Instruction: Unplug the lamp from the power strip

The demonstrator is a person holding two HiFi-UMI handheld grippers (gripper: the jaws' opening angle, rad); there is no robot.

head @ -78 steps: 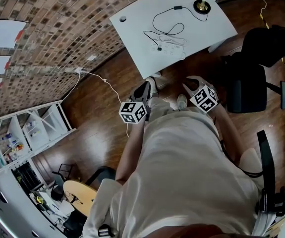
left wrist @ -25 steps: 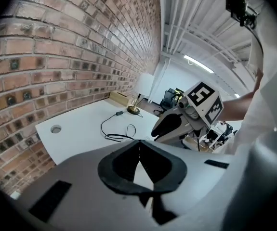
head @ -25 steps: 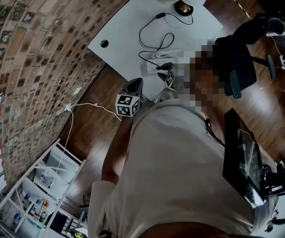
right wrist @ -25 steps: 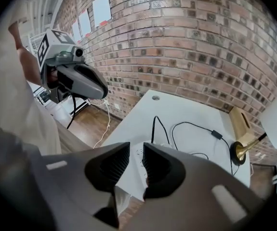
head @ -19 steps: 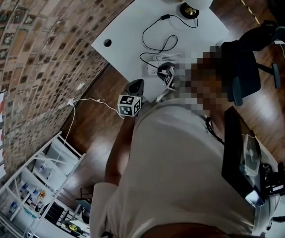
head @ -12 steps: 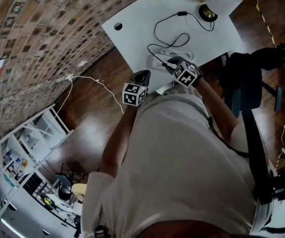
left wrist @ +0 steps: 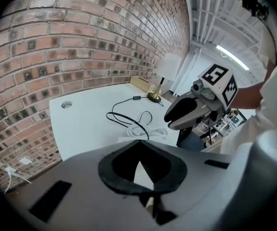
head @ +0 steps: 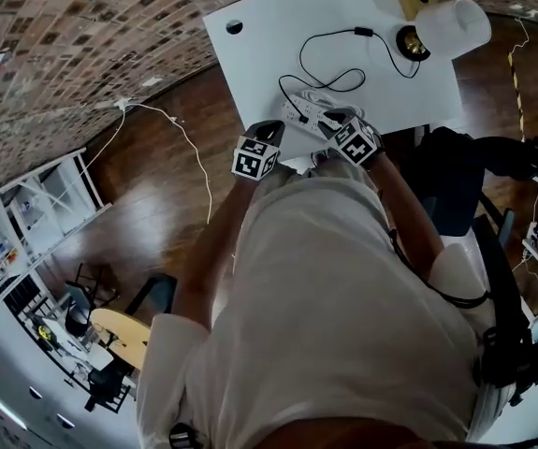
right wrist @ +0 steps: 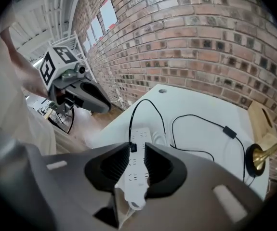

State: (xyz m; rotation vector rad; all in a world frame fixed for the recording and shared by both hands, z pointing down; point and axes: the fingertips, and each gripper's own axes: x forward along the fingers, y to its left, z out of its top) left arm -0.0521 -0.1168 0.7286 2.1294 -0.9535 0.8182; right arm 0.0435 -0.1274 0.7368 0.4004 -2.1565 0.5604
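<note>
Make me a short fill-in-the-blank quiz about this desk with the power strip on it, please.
1. The white rectangular power strip lies on a table whose colour is ___.
2. The wall beside that table is built of ___.
3. The fingers of the right gripper stand ___, with the power strip showing between them.

Missing words: white; brick; apart.

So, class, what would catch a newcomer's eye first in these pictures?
The white power strip, black plug seated, shows between the right gripper's open fingers. Behind it a black cord loops across the white table to the brass lamp base by the brick wall.
</note>
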